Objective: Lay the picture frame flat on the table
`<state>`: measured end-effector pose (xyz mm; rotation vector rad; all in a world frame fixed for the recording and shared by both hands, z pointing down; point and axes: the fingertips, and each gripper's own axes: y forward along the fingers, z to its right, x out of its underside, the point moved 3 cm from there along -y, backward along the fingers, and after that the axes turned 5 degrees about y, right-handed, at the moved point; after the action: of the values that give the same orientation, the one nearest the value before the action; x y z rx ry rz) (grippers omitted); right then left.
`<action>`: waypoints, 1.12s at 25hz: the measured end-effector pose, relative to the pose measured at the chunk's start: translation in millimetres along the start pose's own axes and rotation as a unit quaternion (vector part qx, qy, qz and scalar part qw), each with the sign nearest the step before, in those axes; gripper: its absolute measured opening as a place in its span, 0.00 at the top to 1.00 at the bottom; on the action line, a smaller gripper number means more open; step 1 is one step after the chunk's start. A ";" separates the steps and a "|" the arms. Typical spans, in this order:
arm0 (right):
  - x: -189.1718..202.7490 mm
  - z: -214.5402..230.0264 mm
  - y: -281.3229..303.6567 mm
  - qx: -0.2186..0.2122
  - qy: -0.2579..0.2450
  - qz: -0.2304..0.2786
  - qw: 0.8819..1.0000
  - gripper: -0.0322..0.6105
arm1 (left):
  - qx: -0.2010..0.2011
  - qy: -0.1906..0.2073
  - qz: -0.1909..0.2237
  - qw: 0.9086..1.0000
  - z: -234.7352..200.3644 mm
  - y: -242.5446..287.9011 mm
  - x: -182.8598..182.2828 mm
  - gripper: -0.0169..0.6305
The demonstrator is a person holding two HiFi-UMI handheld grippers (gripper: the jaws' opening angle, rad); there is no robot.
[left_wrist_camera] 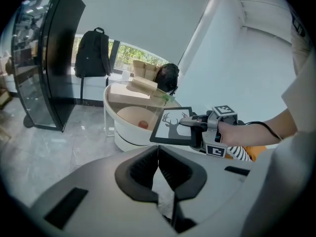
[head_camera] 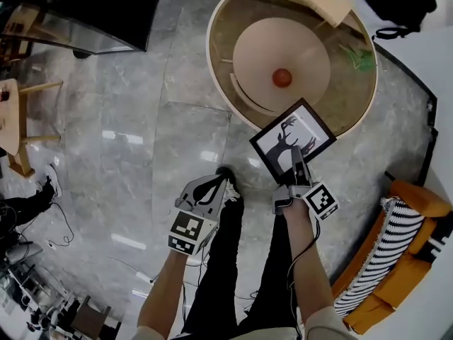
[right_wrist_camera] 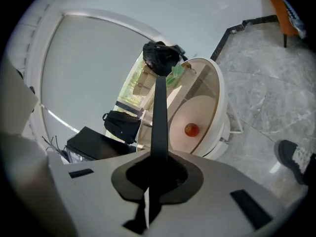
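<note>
No readable txt, labels or nos. anywhere (nothing legible in any view).

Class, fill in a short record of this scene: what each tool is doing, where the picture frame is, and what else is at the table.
Right tool: shut on an edge of the black picture frame with a deer silhouette
Left tool: shut, empty
Frame position: in the air, tilted, at the near rim of the round glass-topped table; not yet lying flat
Under the glass: small red ball on the beige lower shelf
</note>
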<state>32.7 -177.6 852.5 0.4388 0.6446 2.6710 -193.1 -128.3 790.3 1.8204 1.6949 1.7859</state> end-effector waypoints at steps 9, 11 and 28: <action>-2.0 21.7 13.5 -0.006 0.112 0.077 0.991 0.89 | 0.023 0.032 -0.026 0.999 3.6 -2.4 11.2 0.94; 0.1 23.7 16.8 0.001 0.105 0.078 0.991 0.89 | 0.030 0.048 -0.030 0.998 7.5 -2.8 10.4 0.94; 12.4 47.3 22.6 0.104 0.139 0.092 0.980 0.75 | 0.044 0.028 -0.022 0.998 14.2 3.6 9.7 0.94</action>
<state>33.4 -173.6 906.2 0.1851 1.0177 2.8816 -183.3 -114.3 794.6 1.7661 1.8464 1.7875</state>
